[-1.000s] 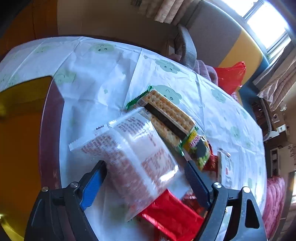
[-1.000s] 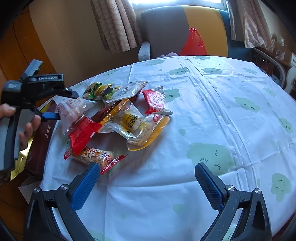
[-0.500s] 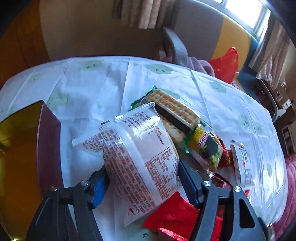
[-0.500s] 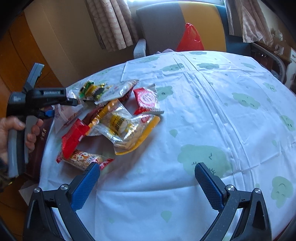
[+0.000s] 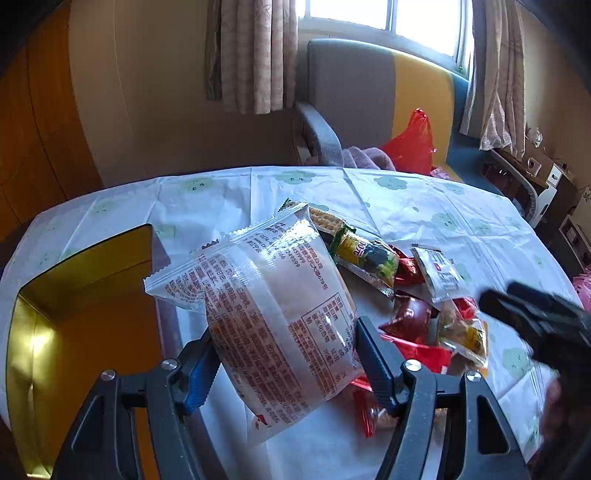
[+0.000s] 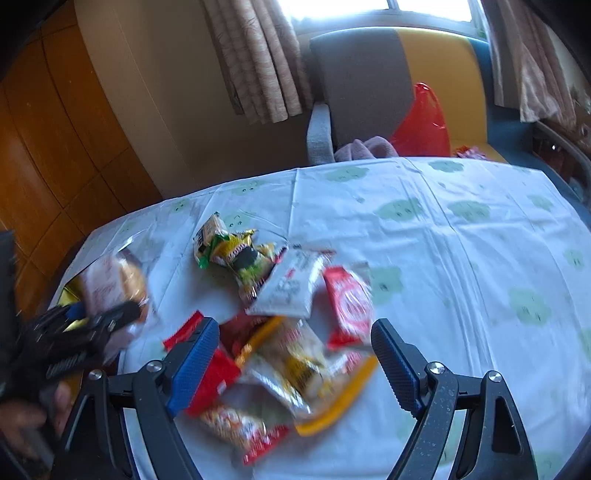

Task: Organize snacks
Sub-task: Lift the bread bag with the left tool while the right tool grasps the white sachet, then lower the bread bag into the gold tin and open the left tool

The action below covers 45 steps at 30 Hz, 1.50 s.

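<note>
A home living room: behind the table (image 6: 443, 236) with its cloud-print cloth stand an armchair (image 6: 369, 81), curtains (image 6: 258, 66) at a window (image 5: 388, 18), and wood panelling (image 6: 55, 147).

White tablecloth (image 6: 461, 258) with green clouds; red-printed packet (image 5: 280, 314).

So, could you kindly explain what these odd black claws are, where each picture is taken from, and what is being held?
There is no robot here: a person holds a two-finger gripper in each hand, and a fisheye camera on each looks forward along its fingers. In the left wrist view, the left gripper is shut on a clear packet with red print, lifted beside a gold-lined box at the table's edge. In the right wrist view, the right gripper is open, hovering over a pile of snack packets on a tablecloth with green cloud faces; that picture is blurred. A sofa with a red bag stands behind.
</note>
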Motion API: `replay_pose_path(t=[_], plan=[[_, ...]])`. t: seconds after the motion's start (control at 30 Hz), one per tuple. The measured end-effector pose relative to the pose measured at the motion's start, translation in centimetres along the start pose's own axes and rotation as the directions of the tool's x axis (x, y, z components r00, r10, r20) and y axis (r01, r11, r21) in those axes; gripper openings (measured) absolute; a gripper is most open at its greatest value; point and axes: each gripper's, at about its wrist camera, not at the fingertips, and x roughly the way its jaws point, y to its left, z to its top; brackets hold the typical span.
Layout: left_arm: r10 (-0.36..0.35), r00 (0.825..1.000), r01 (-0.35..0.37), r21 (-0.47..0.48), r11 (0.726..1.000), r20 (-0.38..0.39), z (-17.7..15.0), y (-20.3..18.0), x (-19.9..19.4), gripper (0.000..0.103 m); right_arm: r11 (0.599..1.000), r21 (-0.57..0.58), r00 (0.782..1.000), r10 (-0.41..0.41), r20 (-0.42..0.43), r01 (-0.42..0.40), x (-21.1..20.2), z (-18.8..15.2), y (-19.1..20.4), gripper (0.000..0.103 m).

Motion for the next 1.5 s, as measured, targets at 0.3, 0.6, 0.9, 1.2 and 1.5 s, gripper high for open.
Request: replay_pose_path(t=[0.3, 0.6, 0.9, 1.2, 1.5], plan=[[0.051, 0.997, -0.052, 0.017, 0.998, 0.063, -1.6, 0.7, -4.0, 0.070, 0.987, -0.095, 0.973, -0.147, -0.177, 0.132, 8.5, 3.1, 1.4, 0.040], [0.119, 0.989, -0.117, -0.021, 0.993, 0.092, -2.9, 2.7, -6.1, 0.070, 0.989, -0.106, 0.988, -0.110, -0.104, 0.099, 5.4, 1.8, 1.8, 0.038], [0.159, 0.981, -0.153, -0.065, 0.986, 0.111, -4.1, 4.4, -7.9, 0.070, 0.985, -0.160, 0.998, 0.050, -0.050, -0.057, 1.2, 0.0, 5.9, 0.038], [0.202, 0.972, -0.191, -0.103, 0.976, 0.118, -5.3, 6.2, -9.3, 0.070, 0.934, -0.281, 0.974, 0.189, -0.128, -0.219, -0.6, -4.6, 11.9, 0.038], [0.242, 0.967, -0.228, -0.151, 0.962, 0.079, -6.5, 9.0, -9.2, 0.070, 0.921, -0.310, 0.954, 0.161, -0.251, -0.237, 2.3, -9.2, 14.0, 0.038]])
